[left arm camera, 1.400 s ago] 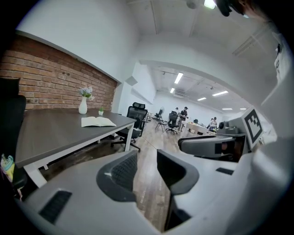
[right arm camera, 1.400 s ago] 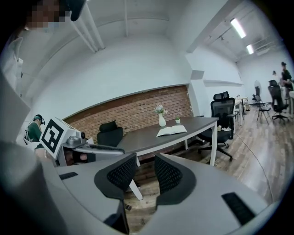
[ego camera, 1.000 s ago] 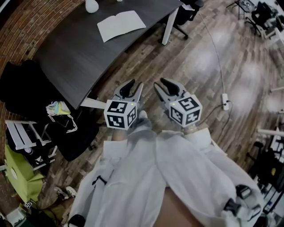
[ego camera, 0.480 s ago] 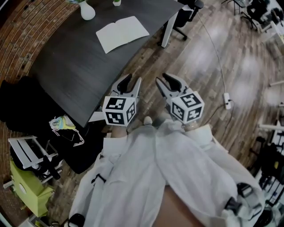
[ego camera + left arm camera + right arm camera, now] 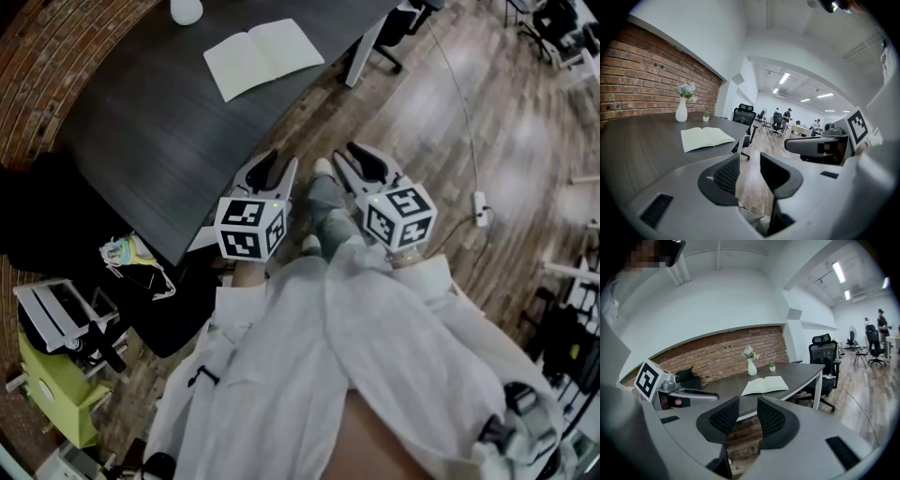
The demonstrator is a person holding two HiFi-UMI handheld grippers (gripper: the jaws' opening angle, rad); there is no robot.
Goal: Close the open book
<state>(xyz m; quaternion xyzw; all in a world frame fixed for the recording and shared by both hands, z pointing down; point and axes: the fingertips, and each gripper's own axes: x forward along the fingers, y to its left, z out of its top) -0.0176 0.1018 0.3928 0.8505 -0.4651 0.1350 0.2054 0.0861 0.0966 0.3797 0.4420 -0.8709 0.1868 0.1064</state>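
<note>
An open white book (image 5: pixel 265 56) lies flat on the dark desk (image 5: pixel 150 122), near its far right end. It also shows in the left gripper view as the book (image 5: pixel 705 138) and in the right gripper view as the book (image 5: pixel 765 385). Both grippers hang in the air over the wooden floor, short of the desk's near edge and well away from the book. My left gripper (image 5: pixel 272 172) is open with nothing between its fingers. My right gripper (image 5: pixel 361 161), beside it, is likewise open and empty.
A white vase with flowers (image 5: pixel 751 366) and a small potted plant (image 5: pixel 772 366) stand behind the book. A black office chair (image 5: pixel 824 352) sits at the desk's end. Bags and a green box (image 5: pixel 52 375) crowd the floor at left. A power strip (image 5: pixel 478 211) lies at right.
The person has stepped closer to the desk, so both grippers now sit nearer its edge. The jaws kept the same opening.
</note>
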